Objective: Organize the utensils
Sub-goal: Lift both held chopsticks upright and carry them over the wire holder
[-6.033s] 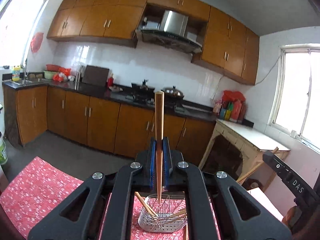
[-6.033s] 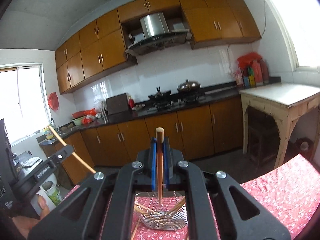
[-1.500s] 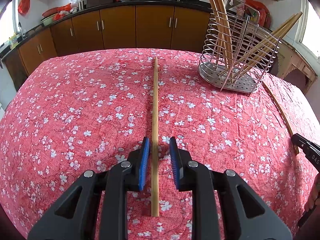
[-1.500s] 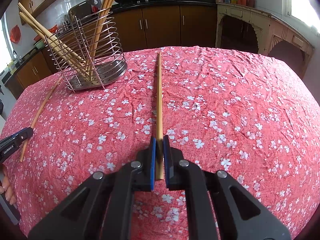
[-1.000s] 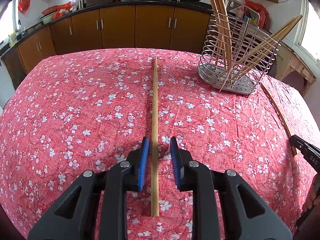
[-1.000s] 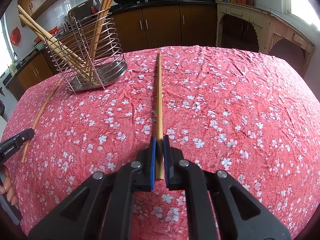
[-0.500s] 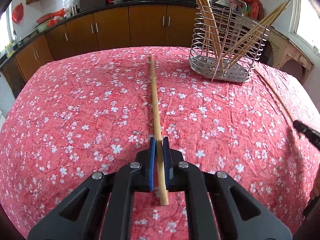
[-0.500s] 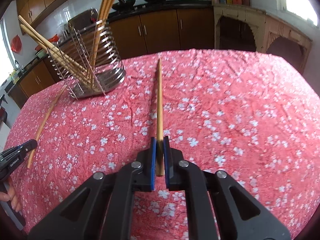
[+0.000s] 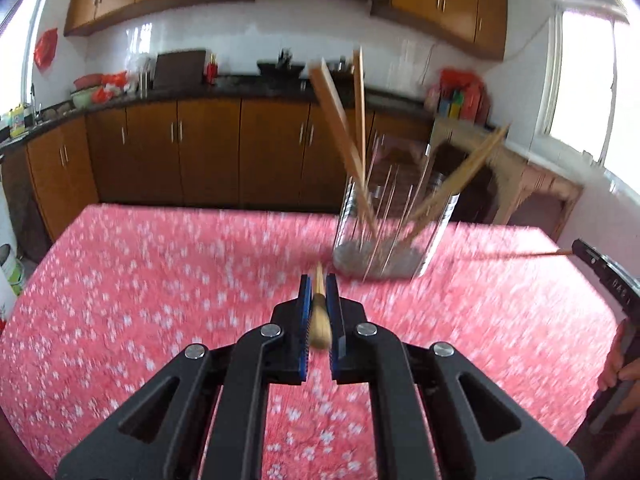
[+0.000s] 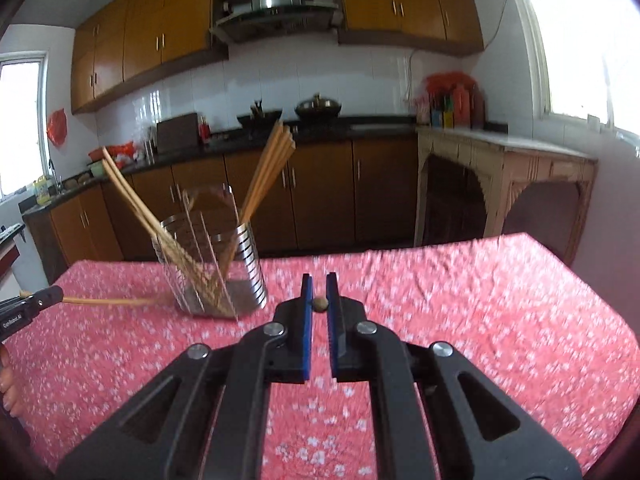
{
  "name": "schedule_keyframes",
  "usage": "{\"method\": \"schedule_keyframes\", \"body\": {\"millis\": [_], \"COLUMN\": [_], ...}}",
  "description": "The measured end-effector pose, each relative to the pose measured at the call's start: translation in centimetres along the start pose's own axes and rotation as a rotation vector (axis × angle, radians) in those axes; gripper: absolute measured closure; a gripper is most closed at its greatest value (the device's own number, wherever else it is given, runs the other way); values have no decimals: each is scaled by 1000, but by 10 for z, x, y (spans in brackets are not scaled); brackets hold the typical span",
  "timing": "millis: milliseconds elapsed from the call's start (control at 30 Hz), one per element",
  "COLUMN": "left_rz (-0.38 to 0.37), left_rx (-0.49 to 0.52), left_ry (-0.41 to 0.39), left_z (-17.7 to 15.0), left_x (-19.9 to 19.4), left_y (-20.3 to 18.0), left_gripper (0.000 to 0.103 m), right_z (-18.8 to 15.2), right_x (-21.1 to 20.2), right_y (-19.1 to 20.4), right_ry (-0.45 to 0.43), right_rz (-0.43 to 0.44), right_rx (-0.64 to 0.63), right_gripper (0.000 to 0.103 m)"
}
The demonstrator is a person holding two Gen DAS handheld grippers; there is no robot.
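the left gripper (image 9: 319, 294) pinches a wooden chopstick (image 9: 319, 316) between its blue pads, the stick seen nearly end-on above the red flowered tablecloth (image 9: 140, 280). the right gripper (image 10: 319, 298) pinches a second chopstick (image 10: 320, 303), only its round end showing between the pads. the wire utensil holder (image 10: 212, 264) stands on the far part of the table, between the two grippers, with several chopsticks leaning in it. both views are blurred.
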State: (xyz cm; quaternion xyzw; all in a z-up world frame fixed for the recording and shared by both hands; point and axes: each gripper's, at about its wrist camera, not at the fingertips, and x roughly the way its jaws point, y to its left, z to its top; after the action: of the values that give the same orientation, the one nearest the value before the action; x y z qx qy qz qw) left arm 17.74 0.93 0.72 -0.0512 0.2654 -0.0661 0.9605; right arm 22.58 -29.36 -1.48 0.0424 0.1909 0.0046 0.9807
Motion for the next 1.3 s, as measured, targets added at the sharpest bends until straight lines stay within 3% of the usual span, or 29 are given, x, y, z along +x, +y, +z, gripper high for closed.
{"method": "schedule_keyframes", "body": {"millis": [200,867,1100,1300], "left_rz": [17,18,-27,-71], "left_rx": [-8,-5,-17,-81], "left_ry": [-98,-142,-233,-367], "left_z": [30,43,82,131], "left_x": [-16,-22,-44,-62], "left_y": [-1,-7,-24,-42], "left_gripper": [96,96,96,96], "right_z": [28,50,104,152], "right_x": [-12,-17,-48,-65], "right_y": [-1,-3,-4,4], "right_ry": [-66,-93,-193,-285], "right_rz": [26,68,148,239], "right_rx": [10,33,75,120], "right_gripper": [95,96,96,96]}}
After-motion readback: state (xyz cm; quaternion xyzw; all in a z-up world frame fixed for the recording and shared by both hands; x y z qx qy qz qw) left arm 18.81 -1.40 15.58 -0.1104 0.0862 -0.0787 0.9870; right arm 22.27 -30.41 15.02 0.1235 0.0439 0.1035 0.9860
